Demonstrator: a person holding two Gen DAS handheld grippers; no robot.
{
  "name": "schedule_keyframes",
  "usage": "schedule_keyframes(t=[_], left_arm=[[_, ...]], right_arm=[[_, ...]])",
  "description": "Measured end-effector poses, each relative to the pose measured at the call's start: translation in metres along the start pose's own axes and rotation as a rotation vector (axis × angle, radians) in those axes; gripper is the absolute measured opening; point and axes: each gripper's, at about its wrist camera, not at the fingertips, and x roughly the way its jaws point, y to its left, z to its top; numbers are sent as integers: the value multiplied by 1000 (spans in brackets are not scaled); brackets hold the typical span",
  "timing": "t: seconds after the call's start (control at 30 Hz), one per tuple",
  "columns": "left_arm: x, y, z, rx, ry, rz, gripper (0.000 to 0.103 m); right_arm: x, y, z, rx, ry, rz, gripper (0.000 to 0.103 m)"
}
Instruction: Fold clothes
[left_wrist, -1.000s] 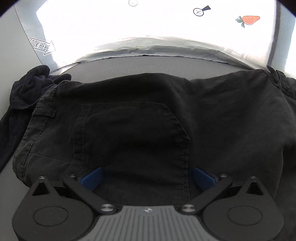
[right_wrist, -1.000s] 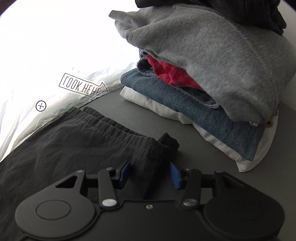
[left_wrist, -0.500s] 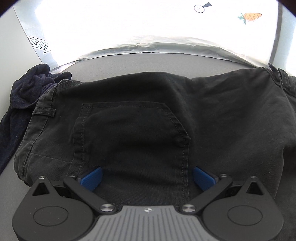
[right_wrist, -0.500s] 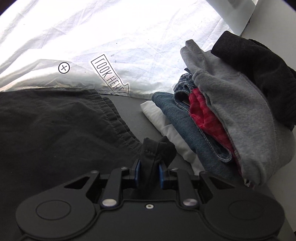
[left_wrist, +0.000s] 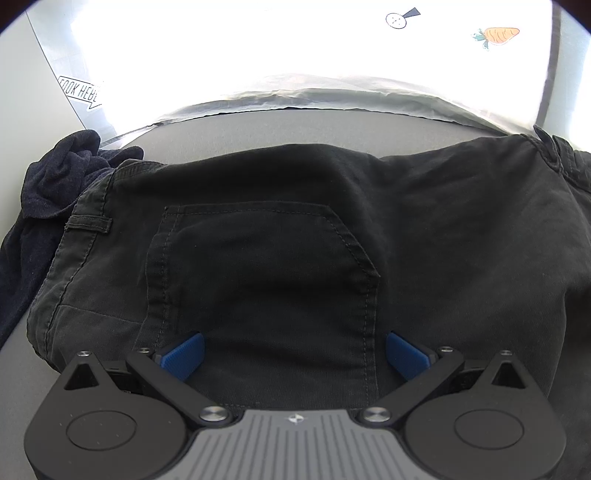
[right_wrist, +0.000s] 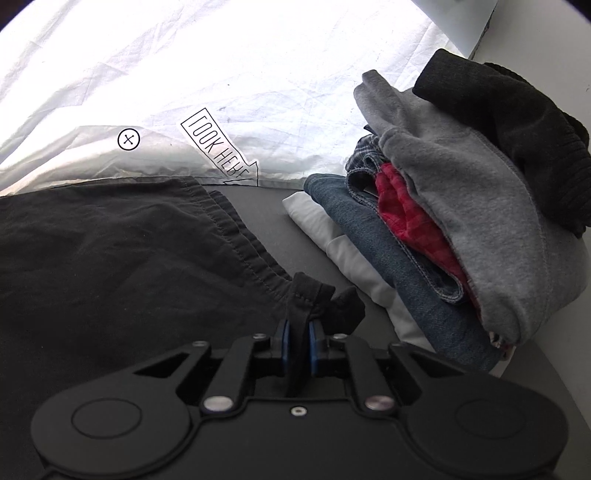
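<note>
Black trousers (right_wrist: 110, 266) between right tool (right_wrist: 298, 334) pads

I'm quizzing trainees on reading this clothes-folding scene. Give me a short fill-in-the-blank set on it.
1. The right gripper is shut on a corner of the ____ trousers.
2. The left gripper stands ____ over the back pocket.
3. In the pile, the red garment lies directly under the ____ sweatshirt.

Missing words: black; open; grey
</note>
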Motion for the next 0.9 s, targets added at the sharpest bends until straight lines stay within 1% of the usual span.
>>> schedule_keyframes(t=[0.07,0.1,0.13,0.17,0.23,0.27,0.3,0.37,0.47,0.5,0.53,0.6,0.67,0.77,0.9], left_arm=[[0,0,0,0,-1,-2,103],[0,0,0,0,-1,-3,103],[0,0,0,0,-1,-3,103],[0,0,0,0,-1,-4,103],[0,1,0,0,-2,-4,103],[1,1,-1,0,-3,-4,103],[1,1,-1,0,-5,-4,103],[1,1,-2,0,-9,-4,103],[1,1,-2,-1,-11,-5,103],[1,1,-2,0,-11,-5,103],[1,1,-2,0,-10,-5,103],[1,2,-2,0,-9,-6,103],[0,2,-1,0,-7,-6,103],[-1,2,-2,-2,-9,-4,103],[-1,1,-3,-3,-15,-1,103]], right_arm=[[-8,-5,10,57,-67,82,7],[-14,-11,16,114,-111,155,6],[-18,-23,20,215,-154,258,6],[-16,-35,22,334,-160,332,6],[-4,-59,23,572,-127,427,8],[3,-65,22,627,-102,420,8],[11,-67,19,627,-70,367,9],[28,-70,9,628,3,319,9],[45,-79,-11,704,72,328,14],[46,-80,-17,712,86,316,16],[47,-82,-22,711,97,301,19],[47,-86,-33,712,115,285,20],[46,-88,-40,703,117,285,17],[40,-89,-40,668,121,279,18],[27,-84,-41,637,120,297,26]])
